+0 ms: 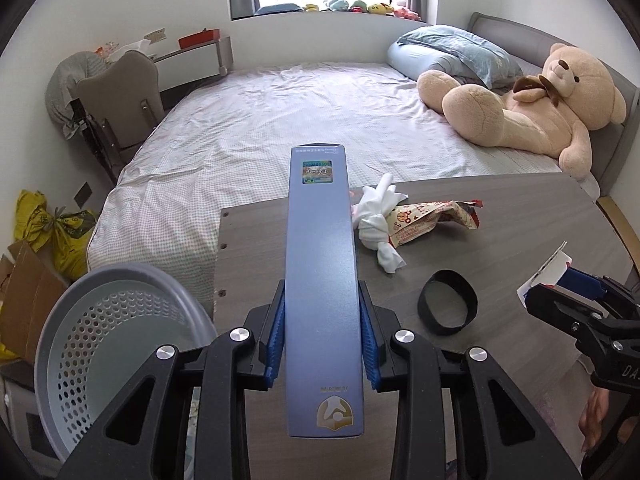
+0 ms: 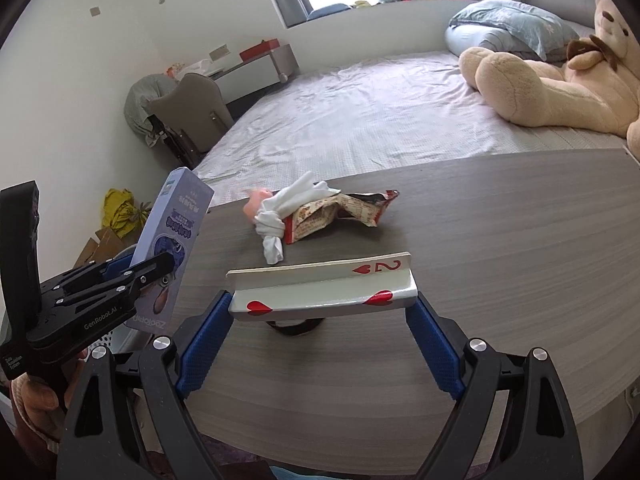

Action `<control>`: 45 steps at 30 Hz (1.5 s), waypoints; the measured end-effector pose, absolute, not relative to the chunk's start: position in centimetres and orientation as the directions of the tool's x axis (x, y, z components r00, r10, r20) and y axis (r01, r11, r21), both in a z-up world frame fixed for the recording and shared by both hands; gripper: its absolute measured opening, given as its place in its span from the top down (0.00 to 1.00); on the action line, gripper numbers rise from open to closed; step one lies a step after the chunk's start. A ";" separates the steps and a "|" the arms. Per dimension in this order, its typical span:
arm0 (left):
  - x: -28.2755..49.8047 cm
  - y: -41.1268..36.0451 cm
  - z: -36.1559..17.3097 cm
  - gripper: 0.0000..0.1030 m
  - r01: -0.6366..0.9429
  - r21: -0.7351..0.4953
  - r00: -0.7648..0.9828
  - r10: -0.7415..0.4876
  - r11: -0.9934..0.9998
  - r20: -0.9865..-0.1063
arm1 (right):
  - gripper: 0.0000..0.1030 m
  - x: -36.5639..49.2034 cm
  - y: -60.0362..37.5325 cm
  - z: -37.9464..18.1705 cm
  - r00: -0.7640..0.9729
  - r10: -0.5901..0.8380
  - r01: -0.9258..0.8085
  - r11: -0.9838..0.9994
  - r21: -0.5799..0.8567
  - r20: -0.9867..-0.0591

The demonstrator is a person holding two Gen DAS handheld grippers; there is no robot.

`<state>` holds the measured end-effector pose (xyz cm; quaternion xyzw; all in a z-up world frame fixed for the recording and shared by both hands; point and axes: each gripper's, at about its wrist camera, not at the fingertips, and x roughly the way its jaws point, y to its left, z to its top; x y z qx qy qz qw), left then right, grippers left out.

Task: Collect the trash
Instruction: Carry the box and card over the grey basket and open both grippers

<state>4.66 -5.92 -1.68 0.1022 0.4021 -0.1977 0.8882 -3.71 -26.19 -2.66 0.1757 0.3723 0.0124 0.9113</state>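
Left tongs [image 1: 322,336] pinch a long blue box [image 1: 322,280] w/ both pads, box sticking out fwd above the worktop [image 1: 520,232]. Grey perforated bin [image 1: 120,344] sits just left & below them. Right tongs [image 2: 322,304] clamp a bent 2-of-hearts card [image 2: 324,284]; crumpled wrapper [image 2: 340,214], white sock [image 2: 276,220] & black band [image 1: 447,302] lie ahead on the worktop.

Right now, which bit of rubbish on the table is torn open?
The snack wrapper, printed and with red edges, gapes open beside the knotted white cloth. The black band lies apart from both, an intact ring.
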 end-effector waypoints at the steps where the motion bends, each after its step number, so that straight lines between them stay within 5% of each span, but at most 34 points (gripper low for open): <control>1: 4.5 -5.2 -1.5 0.70 0.414 0.028 0.609 -0.254 0.910 -0.751 | 0.17 -3.4 -25.7 -2.5 0.723 0.163 0.094 0.939 0.329 -0.671; 23: 2.7 8.7 -1.9 0.70 0.077 0.135 0.663 0.050 0.988 -0.747 | 0.17 2.1 -10.7 -0.8 0.657 0.397 -0.258 0.917 0.303 -0.641; 45: 2.1 14.8 -2.5 0.70 -0.063 0.168 0.628 0.170 0.984 -0.759 | 0.17 5.4 -2.6 -1.6 0.564 0.497 -0.416 0.861 0.293 -0.660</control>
